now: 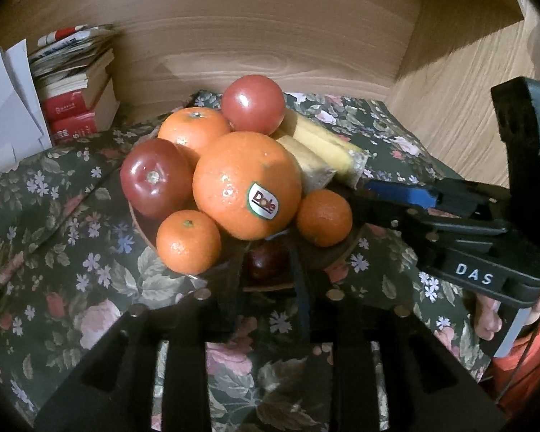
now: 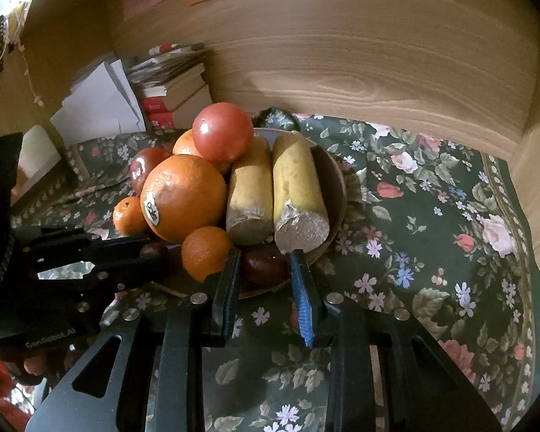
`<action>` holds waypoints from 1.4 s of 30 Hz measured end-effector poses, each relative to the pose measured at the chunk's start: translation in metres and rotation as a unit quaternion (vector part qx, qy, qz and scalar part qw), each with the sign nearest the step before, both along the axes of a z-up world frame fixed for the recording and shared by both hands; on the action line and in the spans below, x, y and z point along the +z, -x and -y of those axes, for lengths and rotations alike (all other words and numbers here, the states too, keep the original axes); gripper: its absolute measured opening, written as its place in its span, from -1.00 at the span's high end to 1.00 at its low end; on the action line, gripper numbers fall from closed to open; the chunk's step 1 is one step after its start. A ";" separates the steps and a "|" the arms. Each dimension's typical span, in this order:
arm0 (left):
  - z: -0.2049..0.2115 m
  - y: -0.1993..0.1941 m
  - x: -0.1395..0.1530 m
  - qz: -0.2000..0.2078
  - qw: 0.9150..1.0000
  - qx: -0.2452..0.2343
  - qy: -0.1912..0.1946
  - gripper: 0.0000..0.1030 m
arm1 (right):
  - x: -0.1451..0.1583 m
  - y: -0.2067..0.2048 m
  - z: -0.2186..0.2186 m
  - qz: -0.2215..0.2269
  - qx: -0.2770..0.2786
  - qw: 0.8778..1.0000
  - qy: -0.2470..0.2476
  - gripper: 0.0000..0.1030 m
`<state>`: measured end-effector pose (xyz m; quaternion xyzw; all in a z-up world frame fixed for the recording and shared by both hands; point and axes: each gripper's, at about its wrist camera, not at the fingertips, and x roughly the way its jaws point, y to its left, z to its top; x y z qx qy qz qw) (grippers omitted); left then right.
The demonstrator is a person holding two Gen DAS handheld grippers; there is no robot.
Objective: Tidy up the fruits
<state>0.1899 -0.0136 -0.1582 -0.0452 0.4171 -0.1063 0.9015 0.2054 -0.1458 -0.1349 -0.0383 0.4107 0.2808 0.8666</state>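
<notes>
A wooden bowl [image 2: 336,183] holds a big Dole orange [image 1: 246,183], several smaller oranges [image 1: 189,241], a dark red apple [image 1: 154,180], a red tomato [image 1: 253,104] on top, and two cut banana pieces [image 2: 298,190]. A small dark red fruit [image 2: 264,264] lies at the bowl's near rim. My left gripper [image 1: 266,262] stands open around that dark fruit [image 1: 264,261]. My right gripper [image 2: 264,270] stands open at the same fruit, its fingers on either side. Each gripper shows in the other's view: the right [image 1: 396,198], the left [image 2: 154,248].
A floral cloth [image 2: 432,234] covers the table. A stack of books [image 1: 79,100] and white papers [image 1: 7,108] stand at the back left. Wooden walls [image 2: 342,54] close in the back and right.
</notes>
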 end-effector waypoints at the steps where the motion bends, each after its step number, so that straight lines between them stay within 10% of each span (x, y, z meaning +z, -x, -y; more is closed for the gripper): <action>1: 0.000 0.001 0.001 -0.004 1.000 -0.003 0.001 0.21 | -0.001 -0.001 0.000 -0.002 0.000 1.000 0.000 0.49; 19: -0.003 0.042 0.062 0.093 0.995 0.020 -0.016 0.11 | 0.038 0.022 0.019 0.050 -0.028 0.998 -0.032 0.20; 33: -0.012 0.131 0.166 0.267 0.961 0.062 -0.023 0.10 | 0.142 0.123 0.038 0.221 -0.058 0.970 -0.086 0.13; 42: -0.013 0.186 0.186 0.317 0.945 0.071 -0.027 -0.27 | 0.160 0.165 0.037 0.265 -0.068 0.956 -0.106 -0.17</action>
